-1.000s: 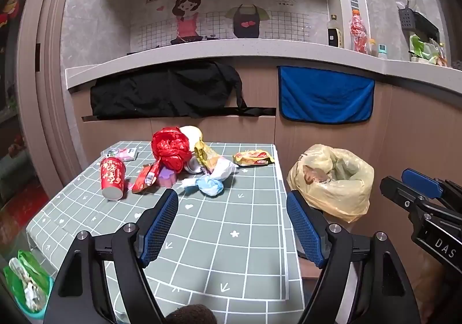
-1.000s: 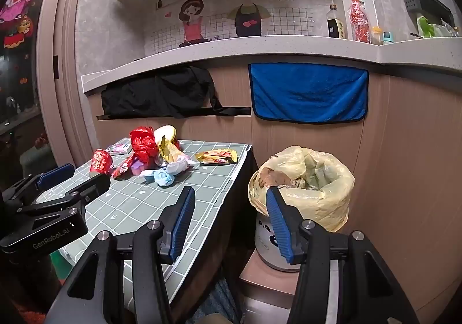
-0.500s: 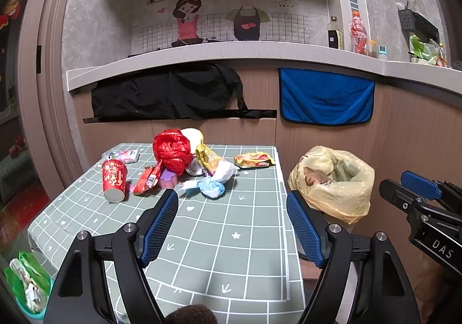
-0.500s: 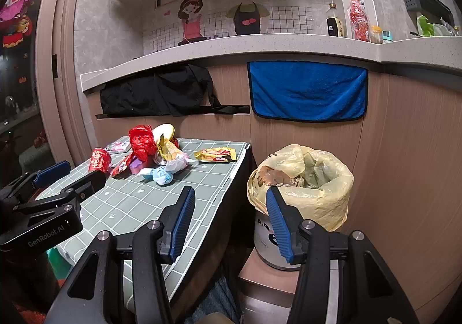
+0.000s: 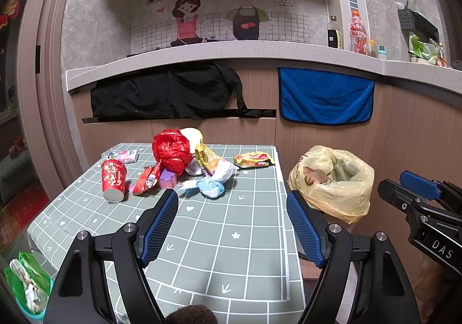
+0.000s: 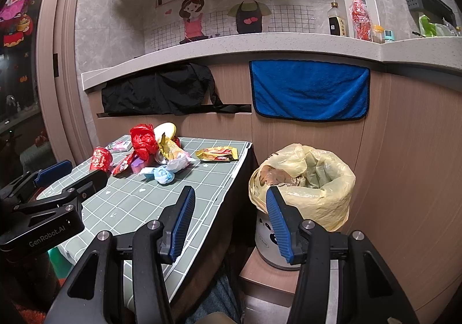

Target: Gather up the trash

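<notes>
A pile of trash lies at the far side of the green checked table (image 5: 225, 240): a red plastic bag (image 5: 169, 150), a red paper cup (image 5: 113, 179), a red wrapper (image 5: 145, 179), a blue-white wad (image 5: 209, 186) and a yellow snack packet (image 5: 252, 159). A bin lined with a yellow bag (image 5: 332, 182) (image 6: 306, 179) stands right of the table. My left gripper (image 5: 232, 225) is open and empty over the table's near part. My right gripper (image 6: 228, 217) is open and empty, between the table edge and the bin.
A wooden counter front with a black cloth (image 5: 167, 92) and a blue towel (image 5: 324, 95) rises behind the table. Bottles (image 5: 356, 32) stand on the counter. A small green bin (image 5: 26, 286) sits on the floor at the left. The yellow-bagged bin rests on a low stool (image 6: 271, 275).
Both grippers have drifted very slightly; the view has barely shifted. Both stay open and empty.
</notes>
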A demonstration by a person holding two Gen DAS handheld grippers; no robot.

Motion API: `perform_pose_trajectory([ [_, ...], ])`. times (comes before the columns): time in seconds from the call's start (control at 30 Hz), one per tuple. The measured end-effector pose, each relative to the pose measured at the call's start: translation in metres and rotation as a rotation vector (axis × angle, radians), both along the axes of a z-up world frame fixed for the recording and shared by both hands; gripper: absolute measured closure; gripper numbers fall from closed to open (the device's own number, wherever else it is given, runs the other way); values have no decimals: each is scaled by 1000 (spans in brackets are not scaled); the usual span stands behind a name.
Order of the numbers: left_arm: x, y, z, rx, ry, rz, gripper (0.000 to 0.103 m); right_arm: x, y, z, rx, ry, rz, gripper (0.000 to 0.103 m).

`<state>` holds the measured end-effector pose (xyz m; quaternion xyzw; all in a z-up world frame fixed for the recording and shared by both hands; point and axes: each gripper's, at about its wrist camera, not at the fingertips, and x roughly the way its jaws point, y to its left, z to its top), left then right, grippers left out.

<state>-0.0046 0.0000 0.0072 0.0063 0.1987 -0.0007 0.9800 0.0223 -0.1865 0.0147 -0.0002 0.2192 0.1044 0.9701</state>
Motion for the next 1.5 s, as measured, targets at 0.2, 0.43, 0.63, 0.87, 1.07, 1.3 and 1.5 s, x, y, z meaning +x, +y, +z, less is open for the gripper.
perform_pose_trajectory([
  [0.2, -2, 0, 4, -1, 2, -1, 26, 0, 0, 0, 0, 3, 1, 54],
  [0.43, 0, 0, 1, -1, 3, 0, 26, 0, -1, 1, 1, 4, 0, 54],
  [0.63, -1, 0, 3, -1, 2, 1, 26, 1, -1, -2, -1, 3, -2, 54],
  [0.87, -1, 0, 3, -1, 1, 1, 26, 1, -4, 0, 1, 5, -2, 54],
  [1.07, -3, -2, 4, -2, 6, -2, 26, 1, 1, -5, -2, 6, -3, 54],
  [1.3, -4, -5, 3, -2, 5, -2, 26, 2, 0, -4, -1, 8, -3, 54],
  [1.5, -4, -6, 3, -2, 5, -2, 26, 2, -1, -6, 0, 8, -8, 54],
])
